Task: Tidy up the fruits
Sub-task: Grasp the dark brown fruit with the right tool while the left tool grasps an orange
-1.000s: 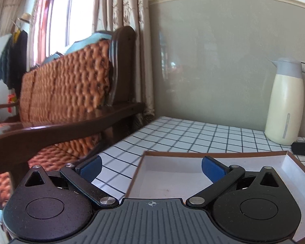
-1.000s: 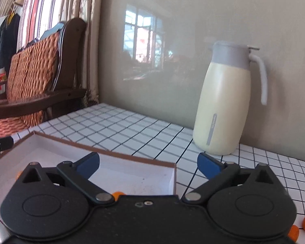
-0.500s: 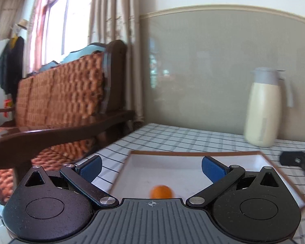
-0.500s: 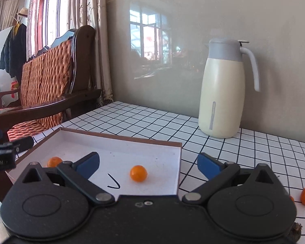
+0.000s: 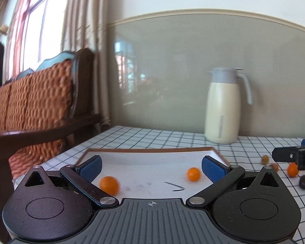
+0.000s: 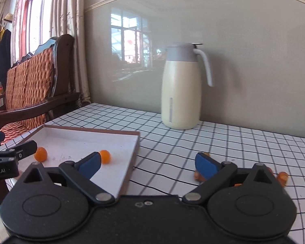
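Both jaws stand wide and empty; the right gripper's (image 6: 148,163) have just been narrowing slightly with nothing between them. Two orange fruits (image 5: 193,174) lie in the white tray (image 6: 120,180); more fruits (image 6: 282,178) lie loose on the checked table (image 6: 193,138) to its right. Probably best: centre one loose fruit between the pads, close gently, lift clear of the tray wall. The left gripper (image 5: 151,167) hangs over the tray.

Two fruits (image 6: 40,154) in tray (image 6: 87,133); jug (image 6: 181,89) behind; others (image 6: 282,178) right.
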The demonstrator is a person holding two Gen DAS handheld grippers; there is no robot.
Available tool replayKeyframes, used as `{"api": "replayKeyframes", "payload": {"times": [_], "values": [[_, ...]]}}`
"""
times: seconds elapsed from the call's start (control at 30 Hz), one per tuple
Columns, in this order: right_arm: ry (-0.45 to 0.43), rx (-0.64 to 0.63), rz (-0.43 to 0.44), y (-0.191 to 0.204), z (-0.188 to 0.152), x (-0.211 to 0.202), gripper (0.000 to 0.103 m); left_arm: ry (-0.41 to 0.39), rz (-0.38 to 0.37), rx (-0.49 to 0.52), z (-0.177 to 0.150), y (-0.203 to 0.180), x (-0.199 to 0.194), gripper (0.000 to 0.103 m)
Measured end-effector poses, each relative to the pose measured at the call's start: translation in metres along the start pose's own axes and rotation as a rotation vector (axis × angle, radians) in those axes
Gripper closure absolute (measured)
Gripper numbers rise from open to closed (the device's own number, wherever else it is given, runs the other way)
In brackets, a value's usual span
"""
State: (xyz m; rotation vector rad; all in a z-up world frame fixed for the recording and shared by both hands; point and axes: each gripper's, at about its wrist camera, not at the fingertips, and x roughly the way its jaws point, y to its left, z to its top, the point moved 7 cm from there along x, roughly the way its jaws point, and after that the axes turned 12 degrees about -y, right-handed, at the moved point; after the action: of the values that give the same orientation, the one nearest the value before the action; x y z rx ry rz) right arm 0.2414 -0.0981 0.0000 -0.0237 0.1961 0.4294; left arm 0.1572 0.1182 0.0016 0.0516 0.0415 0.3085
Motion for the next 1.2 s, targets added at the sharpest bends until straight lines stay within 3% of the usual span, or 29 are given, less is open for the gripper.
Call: {"api": "replayKeyframes", "payload": {"times": [0.37, 0.7, 1.13, 1.2], "values": [[0.025, 0.002, -0.094, -0.055, -0.015, -0.029, 0.013, -0.011, -0.158, 0.067, -0.001, -0.079, -0.01, 0.0], [0.082, 0.006, -0.167, -0.099, -0.04, -0.043, 0.021, 0.006, -0.259, 0.095, -0.008, -0.131, -0.013, 0.0], [0.127, -0.003, -0.187, -0.114, -0.063, -0.033, 0.031, 0.067, -0.356, 0.161, -0.029, -0.19, -0.009, 0.0], [0.134, -0.001, -0.189, -0.116, -0.065, -0.03, 0.033, 0.078, -0.362, 0.168, -0.032, -0.195, -0.009, 0.01]]}}
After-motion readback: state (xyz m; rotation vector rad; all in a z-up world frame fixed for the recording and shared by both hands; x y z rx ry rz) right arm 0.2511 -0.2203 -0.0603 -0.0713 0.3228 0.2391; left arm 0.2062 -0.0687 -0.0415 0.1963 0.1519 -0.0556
